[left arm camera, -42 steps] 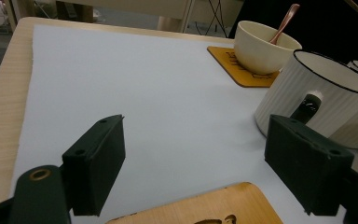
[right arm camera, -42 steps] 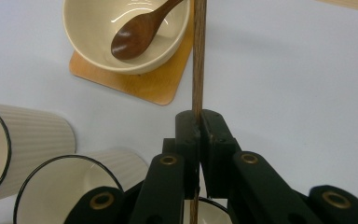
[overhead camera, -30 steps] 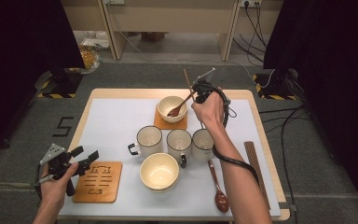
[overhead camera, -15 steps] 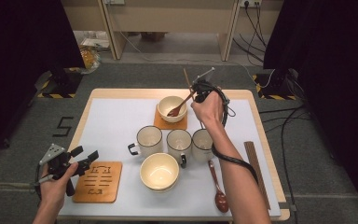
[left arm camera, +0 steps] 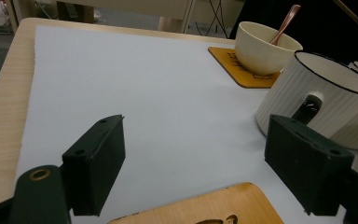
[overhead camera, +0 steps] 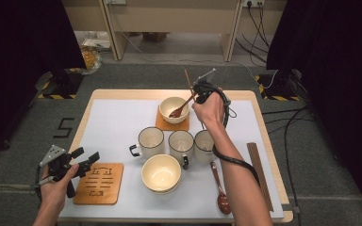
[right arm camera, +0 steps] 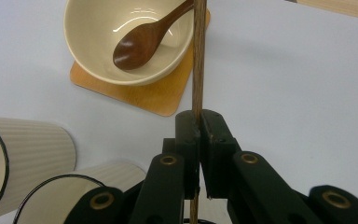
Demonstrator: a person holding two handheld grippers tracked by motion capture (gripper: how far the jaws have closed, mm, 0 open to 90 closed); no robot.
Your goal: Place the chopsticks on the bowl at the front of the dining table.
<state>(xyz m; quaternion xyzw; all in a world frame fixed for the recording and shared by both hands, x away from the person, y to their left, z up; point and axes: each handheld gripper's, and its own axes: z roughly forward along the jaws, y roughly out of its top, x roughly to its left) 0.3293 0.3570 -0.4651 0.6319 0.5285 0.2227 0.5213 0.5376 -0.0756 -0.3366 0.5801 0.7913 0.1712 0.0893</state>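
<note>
Right tool clamped on thin brown wooden chopstick, placing it beside cream bowl near tabletop's far edge | left tool wide open, empty, waiting.

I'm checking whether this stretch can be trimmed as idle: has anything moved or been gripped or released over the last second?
Nothing visibly changed. The right gripper stays shut on the chopstick beside the far bowl with its spoon; the left gripper stays open over the near coaster. Mugs, near bowl and loose spoon lie as before.

No visible change between the pictures.
</note>
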